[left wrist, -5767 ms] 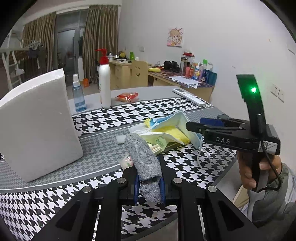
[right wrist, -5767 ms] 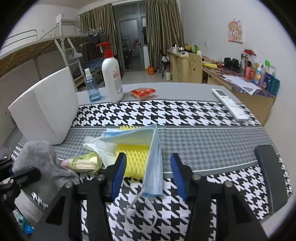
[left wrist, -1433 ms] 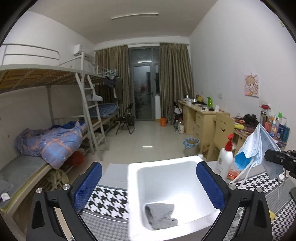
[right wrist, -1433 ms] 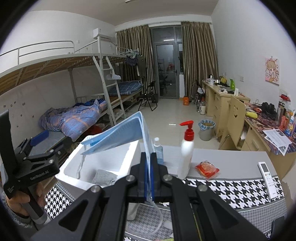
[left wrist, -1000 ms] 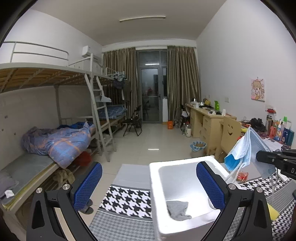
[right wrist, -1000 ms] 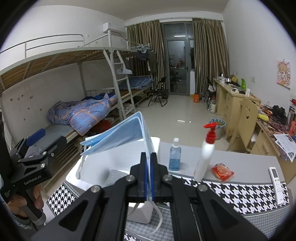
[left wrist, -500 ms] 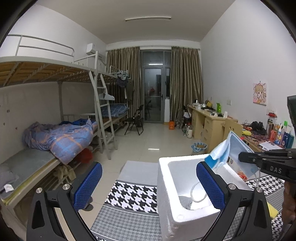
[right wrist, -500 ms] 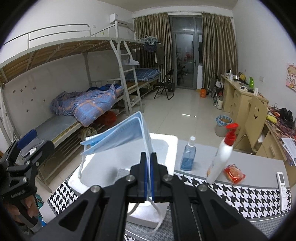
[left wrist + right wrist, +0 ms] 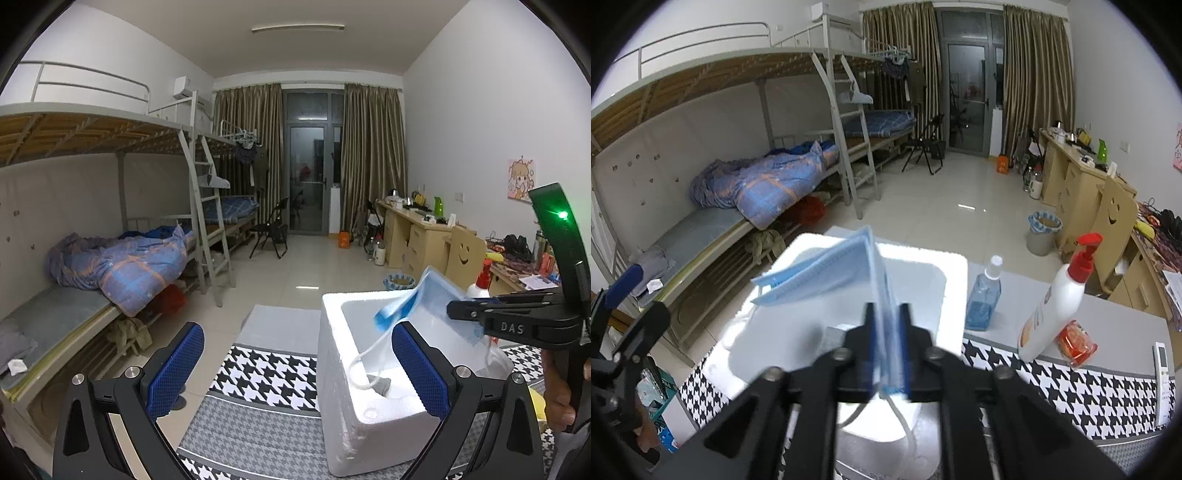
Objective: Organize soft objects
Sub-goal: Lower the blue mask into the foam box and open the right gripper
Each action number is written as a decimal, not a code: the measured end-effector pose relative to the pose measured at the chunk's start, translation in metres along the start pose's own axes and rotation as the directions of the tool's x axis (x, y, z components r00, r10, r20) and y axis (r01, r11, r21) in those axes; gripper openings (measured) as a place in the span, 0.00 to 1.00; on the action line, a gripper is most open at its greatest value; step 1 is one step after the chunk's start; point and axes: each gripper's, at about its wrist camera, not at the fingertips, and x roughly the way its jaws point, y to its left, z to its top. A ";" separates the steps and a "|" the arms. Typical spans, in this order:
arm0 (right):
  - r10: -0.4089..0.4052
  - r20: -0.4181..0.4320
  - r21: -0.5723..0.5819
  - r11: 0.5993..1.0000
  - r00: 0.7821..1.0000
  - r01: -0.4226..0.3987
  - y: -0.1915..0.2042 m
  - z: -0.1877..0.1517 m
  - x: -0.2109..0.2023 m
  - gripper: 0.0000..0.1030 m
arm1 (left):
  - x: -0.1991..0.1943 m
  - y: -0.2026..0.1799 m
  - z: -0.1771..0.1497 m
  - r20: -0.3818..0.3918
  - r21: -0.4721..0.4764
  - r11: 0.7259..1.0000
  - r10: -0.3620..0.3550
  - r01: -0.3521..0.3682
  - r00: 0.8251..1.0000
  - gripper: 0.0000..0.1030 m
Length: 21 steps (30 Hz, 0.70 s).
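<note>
Mask over foam box, right jaws just parted

Mask (image 9: 827,266), blue pleated face mask, sits between the fingers of the right gripper (image 9: 886,343), directly above the open white foam box (image 9: 923,258). Right jaws have just been opening; a narrow gap now shows on each side of the mask's folded edge, so the pads look off it, though blur at the fingertips makes contact on the left pad hard to rule out. Mask stands on edge, long axis running away from the fingers and up-left in the right wrist view, with the free end fanned out over the box's far-left corner. Ear loops hang down into the box; in the left wrist view one white loop (image 9: 364,360) reaches close to the grey sock (image 9: 380,386) lying on the box floor.

Left gripper (image 9: 295,369) is wide open, empty, off to the box's left side, level with its rim, and well apart from the mask. Right hand is the nearer one by far; left has no role in this release.

Key relation: mask is straight below-forward of the right fingertips and inside the box's footprint, so a drop should land it in the box. Risk, as a judgement: the fanned end overhangs toward the rim and could drape over the wall.

Pump bottle (image 9: 1056,306), spray bottle (image 9: 984,299) and red packet (image 9: 1075,343) stand on the table beyond the box, untouched.
</note>
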 end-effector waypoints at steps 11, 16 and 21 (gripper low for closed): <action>0.017 0.063 -0.014 1.000 0.998 -0.016 -0.001 -0.003 -0.018 0.70 | -0.002 -0.008 -0.005 -0.009 0.000 1.000 -0.027 0.027 1.000 0.99; 0.015 0.077 -0.017 1.000 0.997 -0.013 0.000 -0.002 -0.027 0.71 | -0.005 -0.011 -0.006 -0.009 0.002 0.999 -0.034 0.034 0.999 0.99; 0.017 0.096 -0.005 1.000 0.995 -0.017 -0.007 -0.006 -0.037 0.71 | -0.008 -0.013 -0.005 -0.002 0.011 0.999 -0.043 0.043 0.999 0.99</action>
